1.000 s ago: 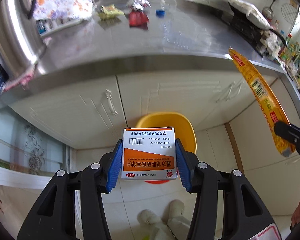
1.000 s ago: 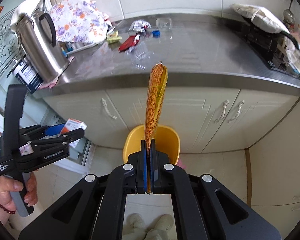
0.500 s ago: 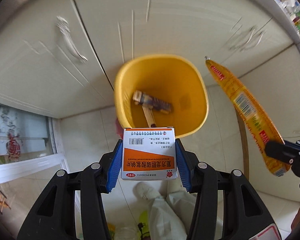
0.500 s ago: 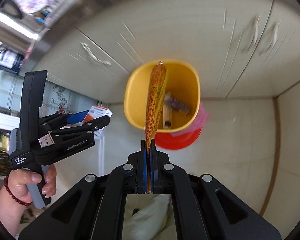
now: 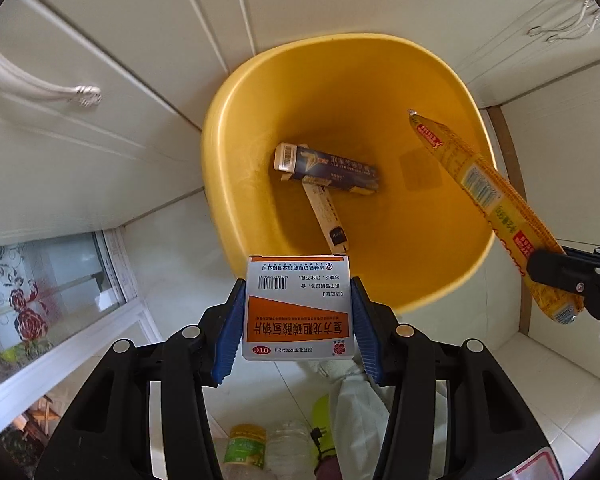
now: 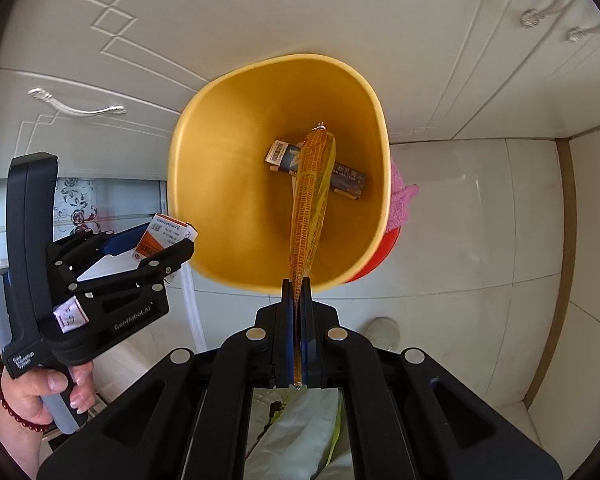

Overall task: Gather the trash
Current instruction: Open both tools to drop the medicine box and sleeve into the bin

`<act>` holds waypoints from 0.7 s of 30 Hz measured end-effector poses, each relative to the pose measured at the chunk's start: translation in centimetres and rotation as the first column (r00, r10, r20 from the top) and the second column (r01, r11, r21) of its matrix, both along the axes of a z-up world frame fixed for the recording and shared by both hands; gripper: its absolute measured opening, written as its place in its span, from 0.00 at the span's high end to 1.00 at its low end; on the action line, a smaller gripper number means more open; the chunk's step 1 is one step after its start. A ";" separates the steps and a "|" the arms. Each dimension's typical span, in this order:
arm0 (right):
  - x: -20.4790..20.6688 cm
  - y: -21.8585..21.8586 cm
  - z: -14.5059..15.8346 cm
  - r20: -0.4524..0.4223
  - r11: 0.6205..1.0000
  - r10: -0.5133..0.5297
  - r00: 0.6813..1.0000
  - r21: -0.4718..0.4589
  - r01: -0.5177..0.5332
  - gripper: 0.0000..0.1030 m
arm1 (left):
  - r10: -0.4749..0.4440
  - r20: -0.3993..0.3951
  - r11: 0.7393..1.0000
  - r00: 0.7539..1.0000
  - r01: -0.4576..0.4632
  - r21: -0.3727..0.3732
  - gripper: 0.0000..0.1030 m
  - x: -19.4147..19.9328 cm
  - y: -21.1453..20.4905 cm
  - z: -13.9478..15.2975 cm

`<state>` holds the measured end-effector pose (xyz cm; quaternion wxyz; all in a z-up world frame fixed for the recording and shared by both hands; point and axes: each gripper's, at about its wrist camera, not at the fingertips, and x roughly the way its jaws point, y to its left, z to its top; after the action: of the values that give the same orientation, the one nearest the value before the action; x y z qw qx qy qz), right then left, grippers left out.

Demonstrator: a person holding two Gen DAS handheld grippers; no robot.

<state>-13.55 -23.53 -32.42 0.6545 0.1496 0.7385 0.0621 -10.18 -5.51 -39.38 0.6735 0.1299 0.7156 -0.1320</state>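
Note:
A yellow bin [image 5: 236, 168] stands on the floor against the cabinets; it also shows in the right wrist view [image 6: 204, 184]. Two flat boxes [image 5: 328, 168] lie in its bottom. My left gripper [image 5: 298, 322] is shut on a white and orange medicine box [image 5: 298, 312], held just over the bin's near rim. My right gripper [image 6: 297, 308] is shut on a long orange sausage wrapper [image 6: 310, 200] whose far end hangs over the bin's inside. The wrapper also shows in the left wrist view [image 5: 488, 200], and the left gripper with its box shows in the right wrist view [image 6: 160, 248].
White cabinet doors with metal handles [image 5: 32, 80] stand behind the bin. A pink cloth [image 6: 400, 204] and a red base [image 6: 372, 264] sit at the bin's right side. Bottles and a white bag [image 5: 260, 444] lie on the tiled floor near me.
Both grippers have moved forward and down from the counter view toward the bin. The bin now fills both views, and the box and the wrapper are over its opening.

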 end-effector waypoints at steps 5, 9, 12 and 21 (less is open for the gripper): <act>1.8 0.1 -1.4 0.003 1.000 -0.005 1.000 0.010 0.005 0.97 | 0.007 0.026 1.000 1.000 -0.007 -0.003 0.52 1.0 -0.7 -0.8; 2.9 -0.3 -2.5 0.005 1.000 0.003 1.000 0.021 -0.003 0.97 | 0.021 0.036 1.000 0.999 -0.020 -0.005 0.52 1.7 -1.1 -1.8; 3.5 -0.3 -3.1 0.003 0.999 -0.013 1.000 0.046 0.012 0.96 | 0.026 0.035 1.000 0.999 -0.026 -0.006 0.51 2.0 -1.4 -2.4; 3.2 -1.7 -1.9 0.040 0.995 -0.078 0.996 0.072 0.075 0.49 | 0.028 0.073 1.000 0.997 -0.029 0.008 0.29 1.6 -2.0 -2.4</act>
<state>-10.38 -25.25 -34.31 0.6663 0.1993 0.7155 0.0664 -8.54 -7.50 -41.74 0.7003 0.1273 0.6931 -0.1144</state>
